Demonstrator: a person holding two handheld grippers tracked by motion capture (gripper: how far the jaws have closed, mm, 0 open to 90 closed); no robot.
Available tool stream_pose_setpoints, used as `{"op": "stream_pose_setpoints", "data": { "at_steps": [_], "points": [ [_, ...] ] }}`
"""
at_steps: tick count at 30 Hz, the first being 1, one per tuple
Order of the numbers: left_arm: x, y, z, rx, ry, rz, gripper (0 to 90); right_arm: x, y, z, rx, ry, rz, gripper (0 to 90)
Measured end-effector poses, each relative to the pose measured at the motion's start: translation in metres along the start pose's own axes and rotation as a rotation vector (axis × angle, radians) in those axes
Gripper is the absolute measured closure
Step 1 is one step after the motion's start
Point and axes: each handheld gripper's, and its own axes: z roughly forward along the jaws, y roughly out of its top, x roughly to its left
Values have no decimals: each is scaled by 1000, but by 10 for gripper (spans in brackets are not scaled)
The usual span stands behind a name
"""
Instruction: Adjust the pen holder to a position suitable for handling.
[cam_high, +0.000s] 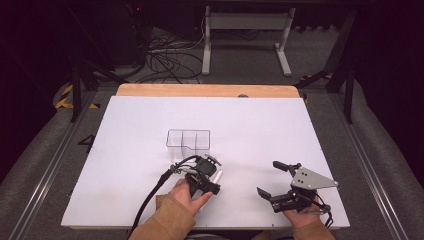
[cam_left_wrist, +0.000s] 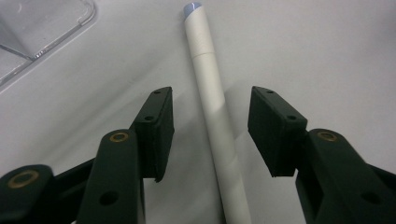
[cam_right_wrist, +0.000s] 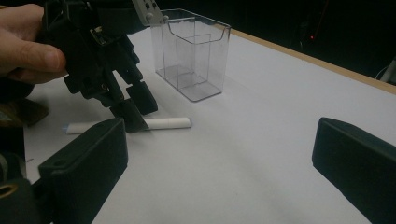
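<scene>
A white tube (cam_left_wrist: 210, 93) with a pale blue end lies on the white table sheet (cam_high: 125, 130), just in front of a clear plastic compartment box (cam_high: 187, 140). My left gripper (cam_left_wrist: 210, 130) is open and straddles the tube, one jaw on each side with a gap to both pads. From the right gripper view, the left gripper (cam_right_wrist: 138, 112) points down over the tube (cam_right_wrist: 168, 123), with the box (cam_right_wrist: 191, 56) behind it. My right gripper (cam_high: 267, 177) is open near the front right of the table, nothing between its jaws.
A corner of the clear box (cam_left_wrist: 42, 28) sits close to the left gripper's upper left. The wooden table edge (cam_high: 205, 90) runs along the far side. A white stand (cam_high: 245, 30) and cables (cam_high: 170, 60) lie on the floor beyond.
</scene>
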Motion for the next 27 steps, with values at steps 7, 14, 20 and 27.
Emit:
{"op": "stream_pose_setpoints", "data": {
  "at_steps": [7, 14, 20, 27],
  "points": [
    [-2, 1, 2, 1, 5, -6, 583, 0, 0, 0, 1, 0, -1, 40],
    [-3, 1, 4, -9, 2, -15, 634, 0, 0, 0, 3, 5, -3, 40],
    [-2, 1, 4, -16, 0, -25, 664, 0, -1, 0, 2, 11, -2, 40],
    [-3, 0, 4, -19, 7, -45, 704, 0, -1, 1, 4, 9, -5, 40]
  ]
}}
